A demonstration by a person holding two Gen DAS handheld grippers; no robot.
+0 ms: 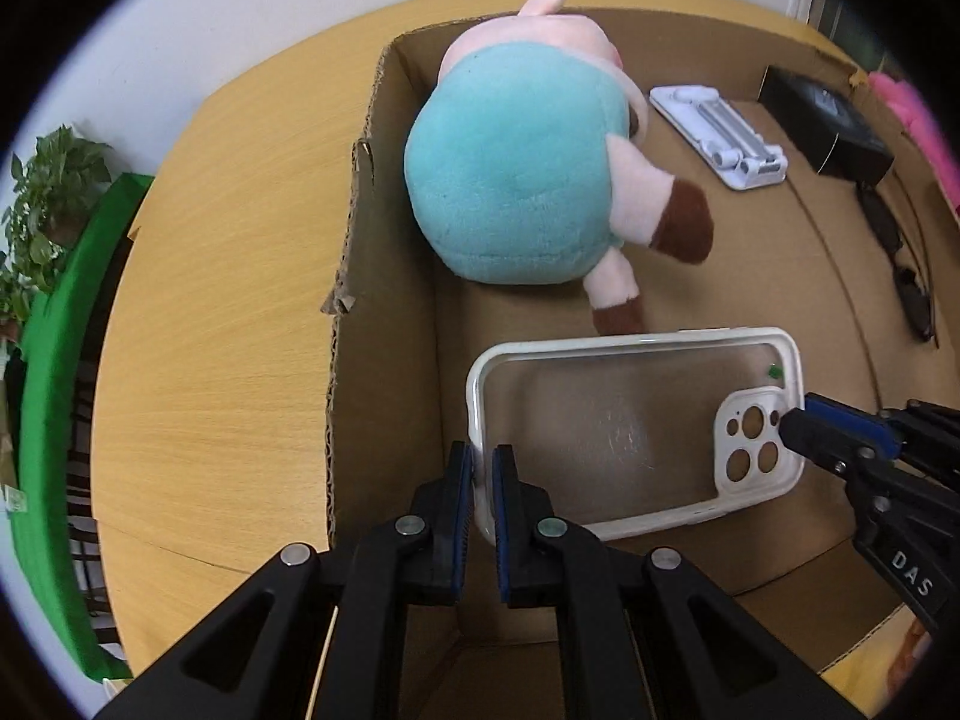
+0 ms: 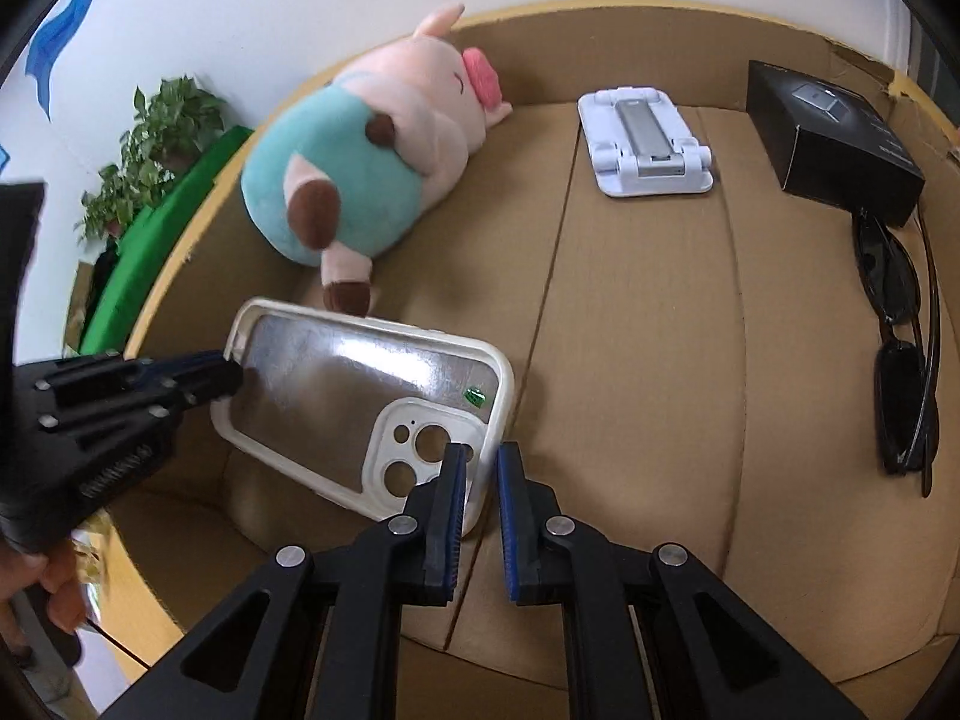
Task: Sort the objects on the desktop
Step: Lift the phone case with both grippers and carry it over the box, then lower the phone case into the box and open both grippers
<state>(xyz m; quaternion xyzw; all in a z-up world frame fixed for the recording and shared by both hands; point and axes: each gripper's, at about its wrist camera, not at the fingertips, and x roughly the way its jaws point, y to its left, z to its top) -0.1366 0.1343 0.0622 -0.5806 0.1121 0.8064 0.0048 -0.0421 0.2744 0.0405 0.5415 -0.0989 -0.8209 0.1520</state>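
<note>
Phone case (image 1: 606, 426) spanning crosswise between left gripper (image 1: 483, 480) and right gripper (image 2: 480, 483), each clamping one short end, hovering over cardboard box (image 1: 384, 360).

The cardboard box (image 1: 384, 312) is viewed closely from above by both wrist cameras, apparently from opposite ends; the phone case (image 1: 636, 432) and plush pig (image 2: 360, 162) are shared.

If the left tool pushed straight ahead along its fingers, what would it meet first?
The left tool already grips the phone case edge. Pushed forward with it, the plush pig's foot just beyond the case looks like the first contact, though depth is uncertain.
</note>
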